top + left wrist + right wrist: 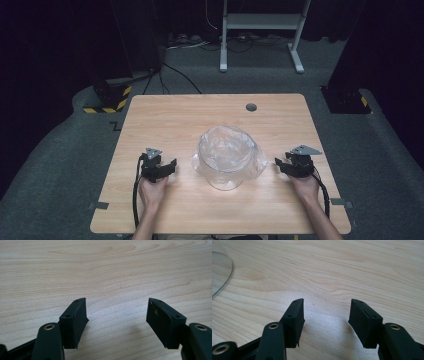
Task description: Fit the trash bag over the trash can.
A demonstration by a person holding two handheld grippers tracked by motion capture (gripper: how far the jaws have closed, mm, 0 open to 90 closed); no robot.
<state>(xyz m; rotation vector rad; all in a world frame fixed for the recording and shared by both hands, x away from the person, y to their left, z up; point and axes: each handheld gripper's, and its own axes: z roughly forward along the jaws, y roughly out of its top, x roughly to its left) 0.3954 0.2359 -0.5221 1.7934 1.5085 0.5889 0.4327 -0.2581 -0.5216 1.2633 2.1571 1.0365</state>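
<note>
The left gripper (171, 163) rests low over the table (165, 112) at about nine o'clock from the clear bowl (226, 159), its jaws spread well apart with nothing between them; in the left gripper view bare wood grain shows through the gap. The right gripper (278, 163) mirrors it at about three o'clock, jaws likewise parted and empty, and its own view catches a thin curved transparent edge at ten o'clock, most likely the crinkled plastic bag (256, 169) that lines the bowl and spills over its rim. The bowl sits a little toward the person's side of the table's middle, the bag bunched inside and flaring outward around the wall. Both tools point inward at the bowl from opposite sides, which reads as a ready stance: each is placed to come in on its own side of the bag's overhang without crossing the other. The left gripper stands apart from the bowl with open wood between; the right is nearer, just beside the loose plastic fringe. There is generous bare tabletop toward twelve o'clock, broken only by a small grey grommet (251, 107) near the far edge, and a clear band at six o'clock between the forearms. The right hand (305, 186) sits fairly close to the table's three o'clock edge, so it has little room to draw outward.
</note>
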